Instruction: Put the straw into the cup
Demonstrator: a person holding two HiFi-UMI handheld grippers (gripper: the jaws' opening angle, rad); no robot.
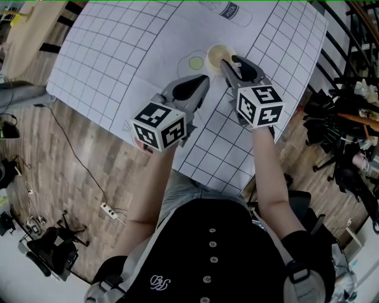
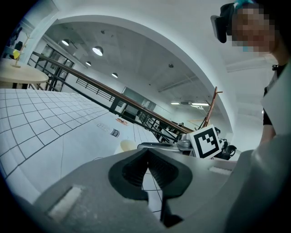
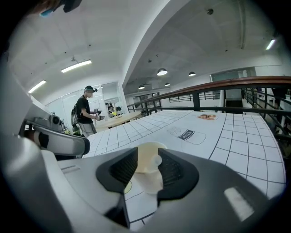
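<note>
While the cup stands upright on the gridded white surface, your right hand-held gripper reaches it with its jaws apart. The pale cup shows in the gap between the pads, and they do not squeeze it. A small pale rounded piece sits at the cup's rim against one pad; you cannot tell from these views whether it is the straw. Just beside the cup, on its left in the head view, lies a yellow-green round mark. Your left hand-held gripper hovers near the cup on that same side, jaws closed tip to tip with nothing between them. Beyond the cup is a printed milk outline.
</note>
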